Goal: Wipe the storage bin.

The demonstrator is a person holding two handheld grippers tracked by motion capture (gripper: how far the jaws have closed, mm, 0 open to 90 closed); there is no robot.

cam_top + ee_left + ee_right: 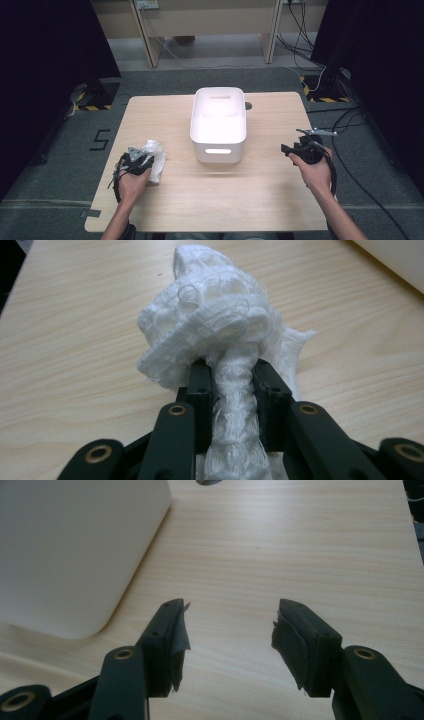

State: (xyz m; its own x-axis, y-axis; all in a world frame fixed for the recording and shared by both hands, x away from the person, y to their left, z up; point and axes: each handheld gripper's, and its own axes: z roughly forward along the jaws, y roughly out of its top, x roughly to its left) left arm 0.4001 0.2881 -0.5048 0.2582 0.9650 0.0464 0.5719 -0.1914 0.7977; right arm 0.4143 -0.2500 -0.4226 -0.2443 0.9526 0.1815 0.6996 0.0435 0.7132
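Left tool (231,385) clenched on a crumpled white mesh cloth (220,325), a twisted strand pinched between its pads, the bundle resting on the tabletop (210,200) at about 8 o'clock from the white plastic bin (218,125). Right tool (230,630) released, jaws apart over bare wood with nothing between them, at roughly 4 o'clock from the bin.

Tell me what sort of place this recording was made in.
Probably a lab or workshop set up for recording, not a home. A bare wooden table stands on grey carpet between black curtains, cables trail across the floor, and yellow-black hazard tape marks the stand bases.
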